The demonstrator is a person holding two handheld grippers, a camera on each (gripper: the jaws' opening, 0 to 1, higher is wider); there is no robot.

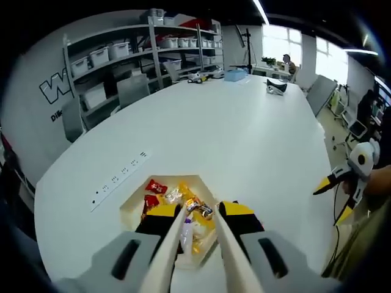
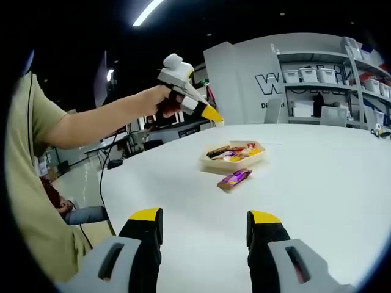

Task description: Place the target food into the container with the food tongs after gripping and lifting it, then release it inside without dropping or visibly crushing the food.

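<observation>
Reaching forward from 6 o'clock in the left gripper view, the left gripper (image 1: pixel 200 210) holds a pair of cream food tongs (image 1: pixel 195 250) between its yellow-tipped jaws, the two arms running up to a narrow gap over a shallow cream container (image 1: pixel 131 204) of wrapped snacks (image 1: pixel 183 198); whether the tong tips actually pinch a wrapper cannot be told. A red packet (image 1: pixel 156 185) lies at the tray's 11 o'clock corner. Beyond, toward 12 o'clock, the white table (image 1: pixel 244 140) stretches away to shelves (image 1: pixel 140 49) of storage bins. At 3 o'clock the right gripper (image 1: pixel 335 194) shows, a hand (image 1: pixel 372 180) around it. In the right gripper view the right gripper's jaws stand wide apart at 6 o'clock with nothing between them, above bare tabletop. Ahead, near centre, a purple-wrapped snack (image 2: pixel 234 178) lies on the table just beside the container, at its 6 o'clock side. At 11 o'clock a person's arm (image 2: pixel 91 125) holds the left gripper raised above the table.
</observation>
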